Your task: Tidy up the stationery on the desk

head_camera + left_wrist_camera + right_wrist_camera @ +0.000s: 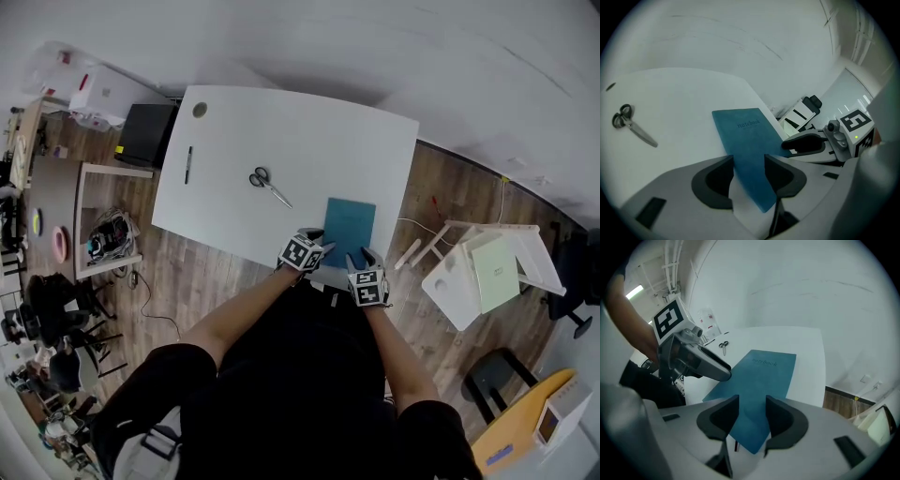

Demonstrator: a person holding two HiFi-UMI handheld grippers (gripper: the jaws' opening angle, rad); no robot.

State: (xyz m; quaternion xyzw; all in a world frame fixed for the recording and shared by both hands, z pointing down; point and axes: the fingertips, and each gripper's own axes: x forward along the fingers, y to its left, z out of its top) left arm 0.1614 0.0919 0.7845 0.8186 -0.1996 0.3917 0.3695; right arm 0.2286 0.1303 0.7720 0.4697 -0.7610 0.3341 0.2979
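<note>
Holding over the white desk (309,131): my left gripper (317,240) and right gripper (362,256), jaws of both apart, gripping nothing. Teal notebook (350,231) flat at near edge, below both. Scissors (268,185) mid-desk. Pen (188,164) far left.

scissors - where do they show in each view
Head view: scissors just left of centre, up-left of the teal notebook.
Left gripper view: scissors at far left, left of the notebook.
Right gripper view: scissors small, upper left of centre, left of the notebook's far edge.
Shared landmark: the teal notebook.
</note>
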